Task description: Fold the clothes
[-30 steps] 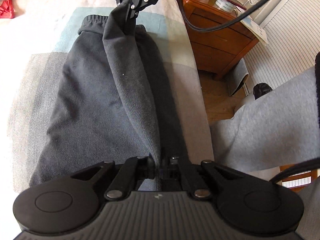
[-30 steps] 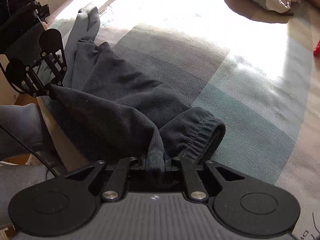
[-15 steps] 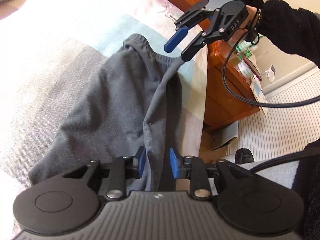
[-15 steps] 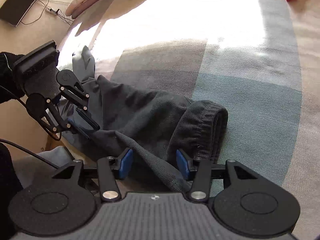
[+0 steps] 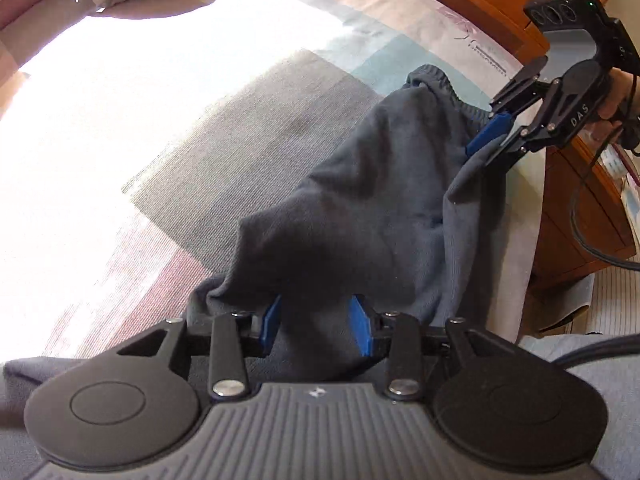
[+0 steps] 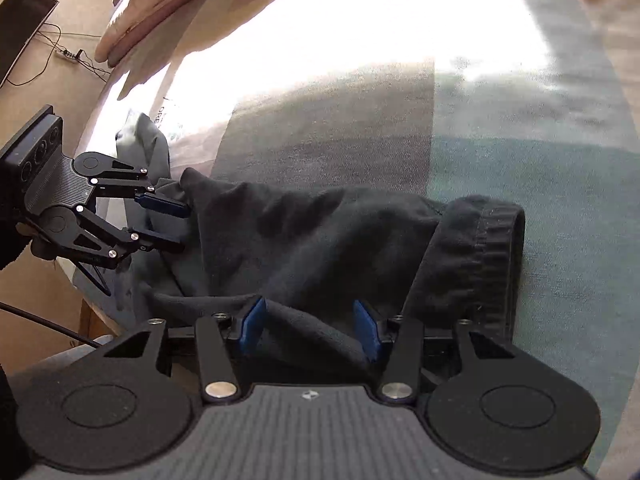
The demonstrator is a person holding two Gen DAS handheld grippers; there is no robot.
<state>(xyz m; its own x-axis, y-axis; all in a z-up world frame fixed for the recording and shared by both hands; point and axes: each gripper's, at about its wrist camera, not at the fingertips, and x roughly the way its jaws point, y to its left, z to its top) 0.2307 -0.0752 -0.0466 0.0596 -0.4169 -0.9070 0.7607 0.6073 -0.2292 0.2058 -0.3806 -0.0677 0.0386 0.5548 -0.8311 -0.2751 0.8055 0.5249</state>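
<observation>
Sweatpants (image 5: 368,200), dark grey, folded lengthwise along the near edge of the bed (image 5: 224,128), elastic waistband (image 6: 488,240) at one end. Left tongs (image 5: 316,320) spread wide over loose cloth at the leg end, gripping nothing. Right tongs (image 6: 308,320) likewise wide beside the waistband, one fold lying slack between the blue pads (image 6: 252,320).

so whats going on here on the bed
A person holding a gripper in each hand is folding dark grey sweatpants on a striped bedspread. Both the left gripper and the right gripper are open, their blue pads apart with loose fabric lying between them. The pants lie folded over lengthwise, elastic waistband at the right gripper's end.
</observation>
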